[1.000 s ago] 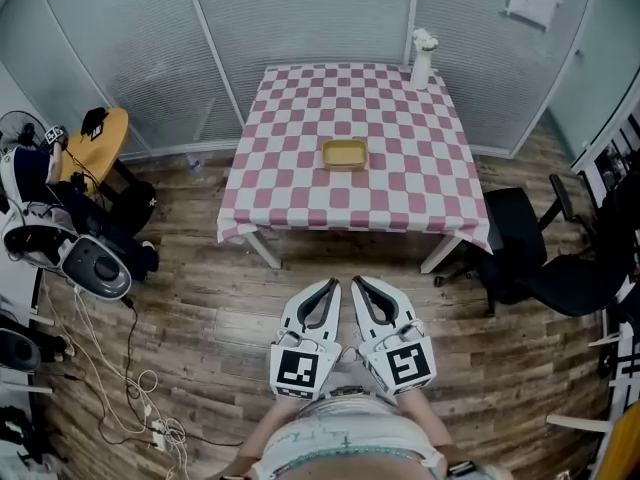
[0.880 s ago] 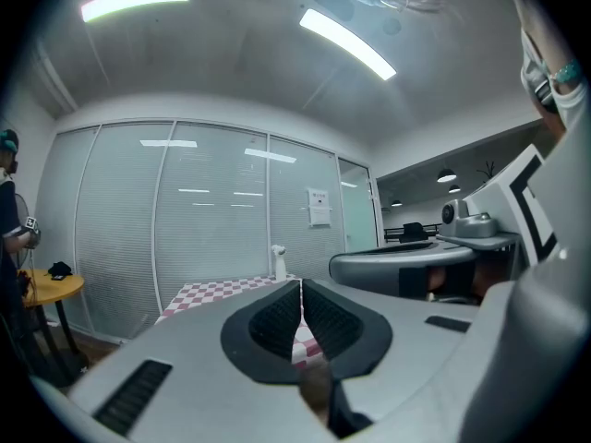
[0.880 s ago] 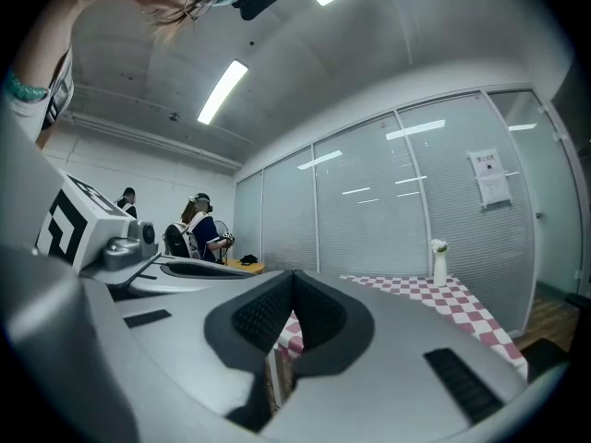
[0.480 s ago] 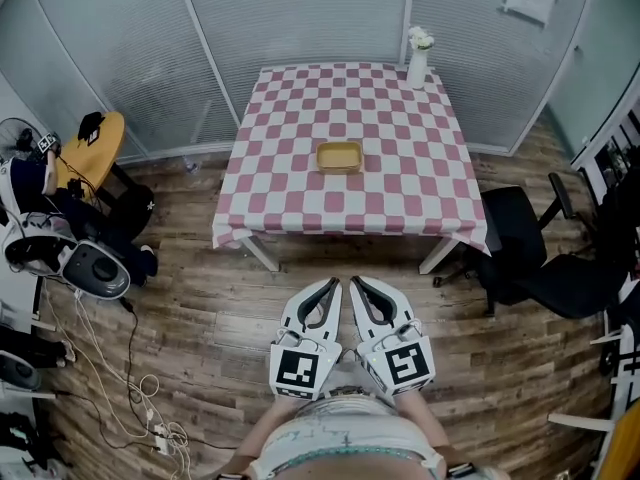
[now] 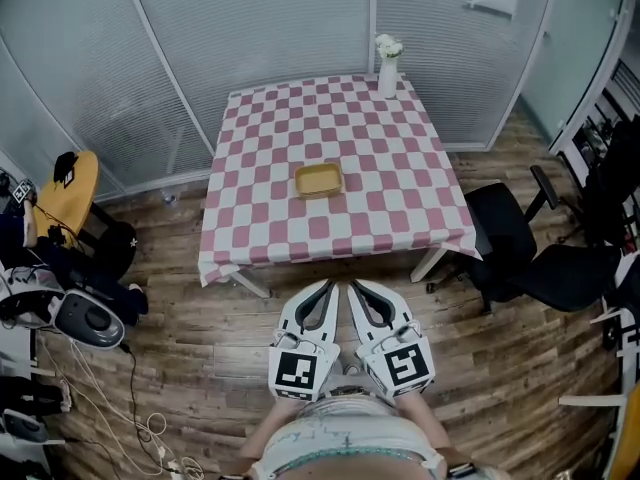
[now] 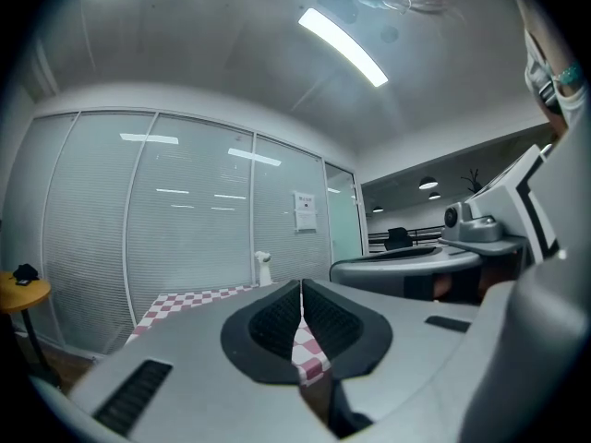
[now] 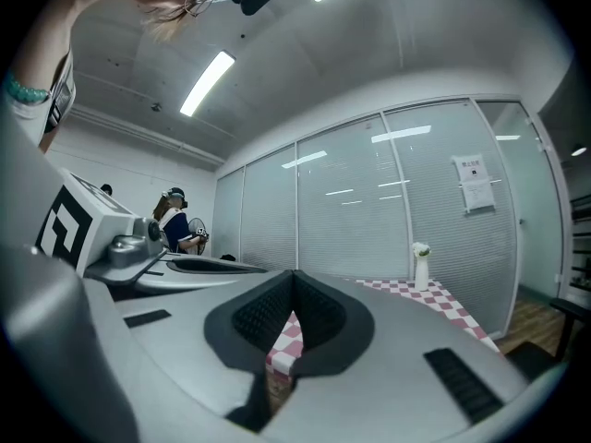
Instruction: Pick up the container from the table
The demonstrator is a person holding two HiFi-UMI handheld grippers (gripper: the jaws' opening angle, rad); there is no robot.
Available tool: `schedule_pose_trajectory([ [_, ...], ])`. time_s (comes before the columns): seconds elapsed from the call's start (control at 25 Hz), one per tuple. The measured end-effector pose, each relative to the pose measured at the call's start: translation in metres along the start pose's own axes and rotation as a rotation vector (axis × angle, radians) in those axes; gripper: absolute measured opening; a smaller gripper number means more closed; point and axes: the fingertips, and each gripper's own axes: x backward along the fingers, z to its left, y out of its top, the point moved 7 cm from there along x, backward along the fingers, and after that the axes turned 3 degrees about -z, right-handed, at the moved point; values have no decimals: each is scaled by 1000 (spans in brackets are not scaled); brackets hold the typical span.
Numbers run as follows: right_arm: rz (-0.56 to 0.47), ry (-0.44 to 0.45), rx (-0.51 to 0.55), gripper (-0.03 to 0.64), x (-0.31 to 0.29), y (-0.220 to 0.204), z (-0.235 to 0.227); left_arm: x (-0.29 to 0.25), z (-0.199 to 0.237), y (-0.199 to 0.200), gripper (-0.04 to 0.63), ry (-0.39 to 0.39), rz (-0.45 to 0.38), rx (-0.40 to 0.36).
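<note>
**Container [image 5: 318,180] on table [image 5: 400,208], nothing gripped**

I've got L gripper [image 5: 328,288] and R gripper [image 5: 356,288] side by side close to my body, over the wood floor [image 5: 200,338]. Both have jaws pressed together, empty. Container sits mid-table on the checked cloth, well apart from both. Vase [image 5: 387,68] at far corner.

Checked table [image 5: 330,218] with yellow container [image 5: 318,179], perhaps a flower vase [image 5: 387,73]
</note>
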Motion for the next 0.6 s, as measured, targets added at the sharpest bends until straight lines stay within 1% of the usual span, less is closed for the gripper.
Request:
schedule_pose_trajectory([
  [0.2, 0, -28, 7, -6, -33, -1, -9, -25, 28, -2, 18, -33, 10, -4],
  [0.4, 11, -35, 12, -6, -66, -6, -15, -45, 56, -6, 18, -56, 12, 0],
  [0.6, 11, -31, 19, -6, -99, -7, -12, -55, 86, -8, 18, -49, 0, 8],
])
